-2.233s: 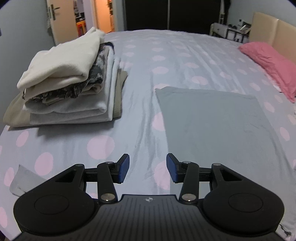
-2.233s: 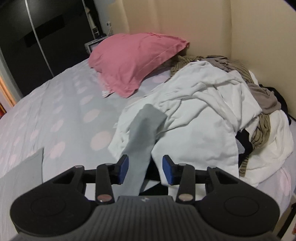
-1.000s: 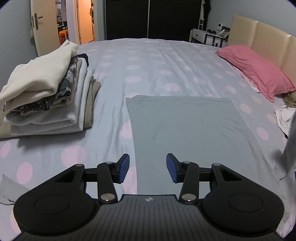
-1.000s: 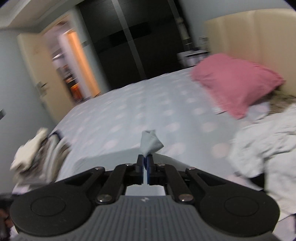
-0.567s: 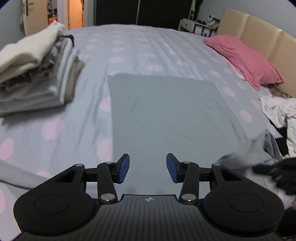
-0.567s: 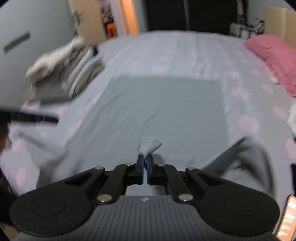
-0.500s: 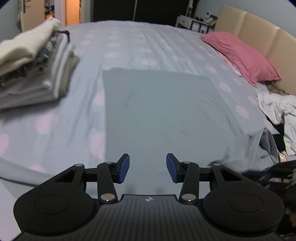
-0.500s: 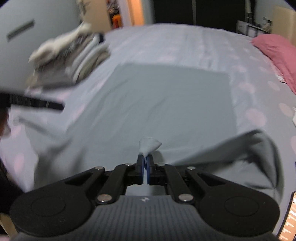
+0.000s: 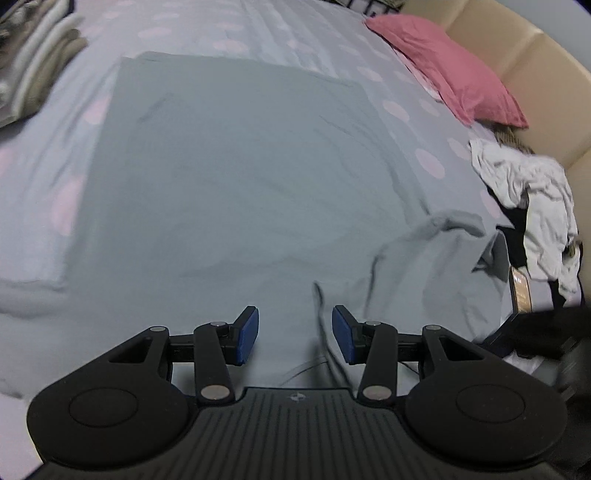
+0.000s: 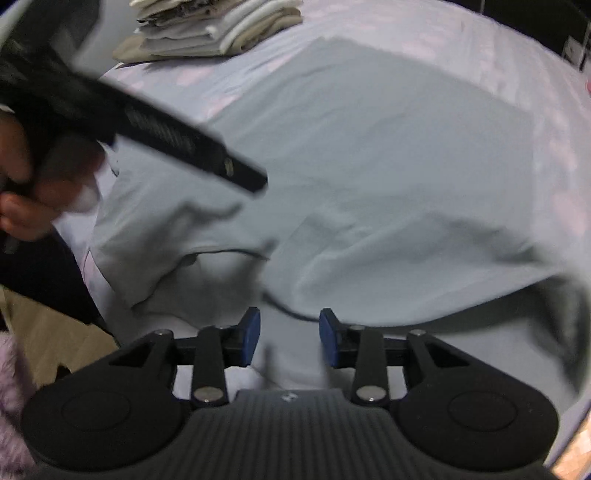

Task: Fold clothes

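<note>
With both pairs of fingers being held apart and empty, the grey shirt, lying mid-frame on the bed, is judged as being laid out; smoothing is being called for next.

Left gripper and right gripper both hover with blue pads spread wide, holding nothing; a bare hand grips the left one
</note>
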A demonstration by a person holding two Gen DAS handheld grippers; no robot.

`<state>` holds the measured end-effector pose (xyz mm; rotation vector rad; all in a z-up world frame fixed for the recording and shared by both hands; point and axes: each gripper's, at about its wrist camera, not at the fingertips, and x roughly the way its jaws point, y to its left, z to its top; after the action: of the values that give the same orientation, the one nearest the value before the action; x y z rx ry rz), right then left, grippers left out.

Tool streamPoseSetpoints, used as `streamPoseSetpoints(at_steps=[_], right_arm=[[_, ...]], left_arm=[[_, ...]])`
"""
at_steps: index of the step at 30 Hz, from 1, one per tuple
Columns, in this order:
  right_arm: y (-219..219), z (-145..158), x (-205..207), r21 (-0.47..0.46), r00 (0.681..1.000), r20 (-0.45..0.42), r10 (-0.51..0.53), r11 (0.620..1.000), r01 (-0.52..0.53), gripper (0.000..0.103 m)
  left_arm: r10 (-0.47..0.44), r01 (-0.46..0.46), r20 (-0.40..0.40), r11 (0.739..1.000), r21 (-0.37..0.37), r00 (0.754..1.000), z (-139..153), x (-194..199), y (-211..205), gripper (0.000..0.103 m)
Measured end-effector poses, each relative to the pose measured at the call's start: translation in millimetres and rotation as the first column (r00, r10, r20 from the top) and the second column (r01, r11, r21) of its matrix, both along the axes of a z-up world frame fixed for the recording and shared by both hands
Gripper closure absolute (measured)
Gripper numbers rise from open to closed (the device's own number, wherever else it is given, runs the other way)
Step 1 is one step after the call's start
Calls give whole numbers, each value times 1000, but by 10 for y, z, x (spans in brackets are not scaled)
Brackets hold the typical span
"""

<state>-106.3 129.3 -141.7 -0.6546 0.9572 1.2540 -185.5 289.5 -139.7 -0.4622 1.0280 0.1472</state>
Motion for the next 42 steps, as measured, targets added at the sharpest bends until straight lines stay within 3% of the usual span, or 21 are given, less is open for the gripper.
streamPoseSetpoints(at_steps=[4,8,10,13,17,20,23,28,33,36,39,42], right_arm=[[-239,157,299,-30,993,120,0,1000,4,62],[-473,112,702,-38,979,162,-126,990,134,61],[-574,23,870,-29,972,98,-214,976,217,61],[-660,-108,993,-52,958,46,-285,957,287,61],[-721,-190,942,-80,955,103,-279,954,287,61],[-775,-163,900,-37,953,82,-293,954,297,61],[-742,-192,870,-4,953,51,-299,954,299,61],[-699,-296,976,-30,935,73,-347,936,350,61],[-829,-290,1072,-72,889,121,-442,889,452,60],[-953,-231,1067,-90,881,101,-462,878,471,60],[-1044,-163,1027,-107,882,93,-463,876,471,60],[-1066,-129,974,-121,902,30,-432,894,432,59]], left_arm=[[-28,27,-29,999,-21,999,-149,144,-156,62],[-78,78,-84,997,-9,993,-303,236,-310,87],[-111,114,-77,993,30,991,-306,240,-385,99],[-125,125,-9,991,48,992,-159,214,-409,103],[-81,80,129,997,9,988,262,129,-281,103],[-46,57,245,998,-39,968,643,36,-148,103],[-24,40,334,998,-42,942,971,-55,-23,103],[33,-18,408,999,-40,912,1278,-287,243,103],[153,-146,372,988,-47,916,1269,-499,629,103],[221,-217,314,975,-48,923,1173,-611,866,103],[270,-275,227,961,-11,936,1049,-691,1049,103],[315,-323,110,945,60,943,876,-728,1198,103]])
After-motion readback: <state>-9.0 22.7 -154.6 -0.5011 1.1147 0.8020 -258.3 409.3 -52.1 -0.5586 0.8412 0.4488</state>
